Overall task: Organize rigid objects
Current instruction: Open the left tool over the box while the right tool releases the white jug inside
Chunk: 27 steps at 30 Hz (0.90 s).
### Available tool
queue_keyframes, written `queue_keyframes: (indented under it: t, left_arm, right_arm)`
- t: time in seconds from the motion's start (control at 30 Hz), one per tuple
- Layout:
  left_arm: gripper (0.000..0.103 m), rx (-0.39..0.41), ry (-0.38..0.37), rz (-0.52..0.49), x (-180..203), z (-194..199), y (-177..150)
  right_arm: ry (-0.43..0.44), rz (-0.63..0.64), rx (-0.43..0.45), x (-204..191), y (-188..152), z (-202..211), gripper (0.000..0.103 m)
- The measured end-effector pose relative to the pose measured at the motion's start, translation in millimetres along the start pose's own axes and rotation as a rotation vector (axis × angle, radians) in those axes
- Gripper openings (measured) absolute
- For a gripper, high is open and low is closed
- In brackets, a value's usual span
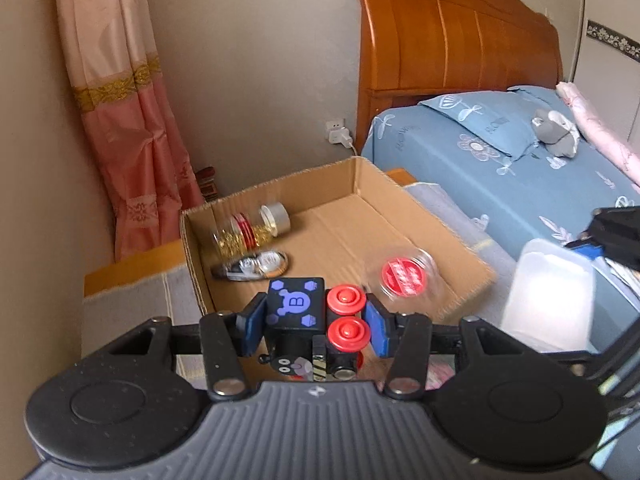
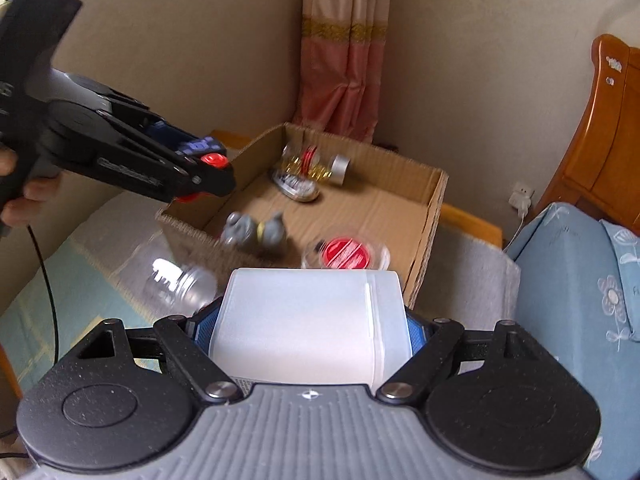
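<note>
A: What did the left gripper (image 1: pixel 314 320) have?
B: Its jaws were squeezed tight on a black plastic toy block with a purple B and two round red buttons (image 1: pixel 316 312). The toy sat right between the jaws.
A: And the right gripper (image 2: pixel 310 328)?
B: Its jaws held a cloudy white plastic box (image 2: pixel 308 320) by its two sides.
A: Where was the brown cardboard box (image 1: pixel 400 216)?
B: Past the tips of both jaws, lower down. Inside lay a clear jar with gold bits and a silver lid (image 1: pixel 252 228), a round clear tub with a red label (image 1: pixel 402 276) and a small grey toy animal (image 2: pixel 256 232).
</note>
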<state>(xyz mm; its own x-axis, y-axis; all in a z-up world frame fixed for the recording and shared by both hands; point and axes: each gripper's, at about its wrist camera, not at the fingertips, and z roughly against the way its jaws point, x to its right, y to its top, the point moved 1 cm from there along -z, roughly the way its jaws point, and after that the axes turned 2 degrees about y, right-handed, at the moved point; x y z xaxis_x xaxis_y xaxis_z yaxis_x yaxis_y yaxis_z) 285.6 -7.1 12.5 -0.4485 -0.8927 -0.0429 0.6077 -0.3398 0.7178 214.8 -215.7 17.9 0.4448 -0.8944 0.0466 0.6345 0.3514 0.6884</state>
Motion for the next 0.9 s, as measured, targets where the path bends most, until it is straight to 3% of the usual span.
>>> queue_keyframes:
  t: [0.2, 0.23, 0.27, 0.3, 0.53, 0.7, 0.9]
  left_arm:
    - [0.051, -0.001, 0.063, 0.039, -15, -40, 11]
    - [0.064, 0.000, 0.073, 0.051, -19, -46, 11]
    - [0.084, -0.010, 0.083, 0.067, -22, -52, 10]
    - [0.089, -0.013, 0.095, 0.086, -25, -54, 8]
    - [0.092, -0.042, 0.059, 0.122, -34, -33, -17]
    - [0.094, -0.039, 0.099, 0.096, -33, -2, -32]
    - [0.099, 0.023, 0.173, 0.087, -35, 28, -48]
  right_arm:
    - [-0.010, -0.012, 0.017, 16, 21, -10, 0.087]
    - [-0.011, -0.015, 0.018, 18, 24, -12, 0.087]
    - [-0.010, -0.018, 0.018, 20, 27, -14, 0.087]
    - [-0.011, -0.021, 0.018, 22, 29, -16, 0.087]
    - [-0.009, -0.028, 0.010, 27, 47, -35, 0.087]
    - [-0.007, -0.042, 0.004, 32, 65, -52, 0.087]
    - [-0.034, -0.049, -0.009, 40, 94, -79, 0.087]
